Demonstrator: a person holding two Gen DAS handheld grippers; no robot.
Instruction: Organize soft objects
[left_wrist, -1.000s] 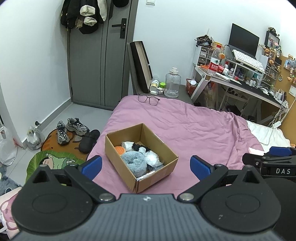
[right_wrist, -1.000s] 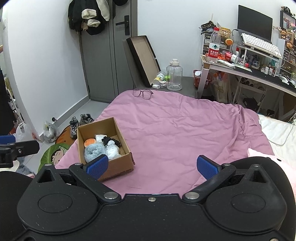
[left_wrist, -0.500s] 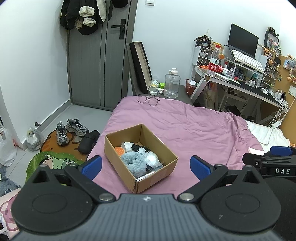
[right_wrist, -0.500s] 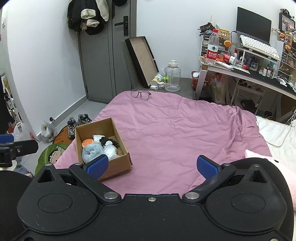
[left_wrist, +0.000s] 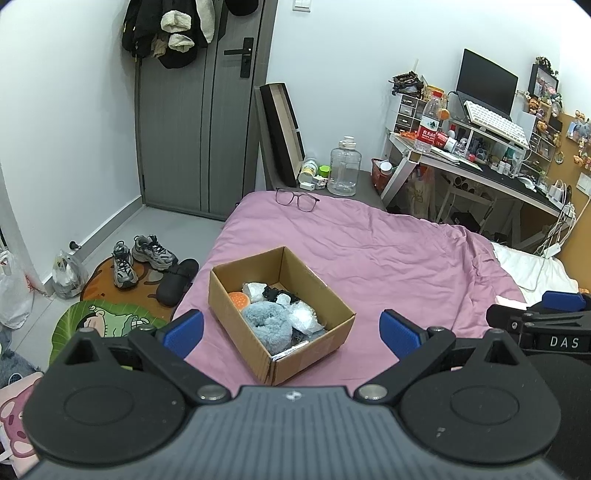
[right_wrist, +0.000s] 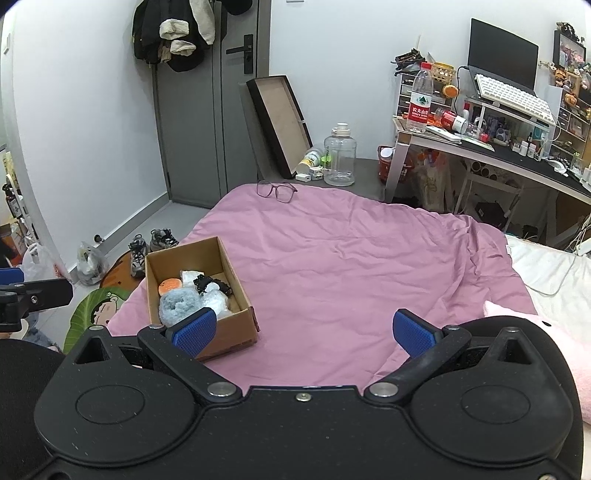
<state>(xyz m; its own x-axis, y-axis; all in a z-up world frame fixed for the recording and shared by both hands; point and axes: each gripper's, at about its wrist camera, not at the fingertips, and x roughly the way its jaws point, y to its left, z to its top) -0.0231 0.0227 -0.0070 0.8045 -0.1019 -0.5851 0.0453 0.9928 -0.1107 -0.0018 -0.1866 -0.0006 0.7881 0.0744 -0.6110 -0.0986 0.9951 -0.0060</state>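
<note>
A cardboard box (left_wrist: 334, 334) sits on the pink bedspread (left_wrist: 388, 251) near the bed's left edge. In it lie a fluffy grey-blue item (left_wrist: 267, 323), an orange round item (left_wrist: 238, 300), and white and black soft items. The box also shows in the right wrist view (right_wrist: 229, 338). My left gripper (left_wrist: 291, 332) is open and empty, held above and just short of the box. My right gripper (right_wrist: 303, 330) is open and empty, above the bedspread (right_wrist: 351, 266) to the right of the box. A pink plush (right_wrist: 576, 350) lies at the right edge.
Glasses (left_wrist: 297, 199) lie at the far end of the bed. Shoes (left_wrist: 147, 254) and floor mats (left_wrist: 107, 321) are left of the bed. A water jug (left_wrist: 343, 166) and leaning tray (left_wrist: 282, 133) stand beyond. A cluttered desk (left_wrist: 480, 162) is at the right. A white pillow (right_wrist: 550, 269) is on the right.
Both grippers have drifted slightly; the view of the box and bed shifted a little. Both stay open and empty.
</note>
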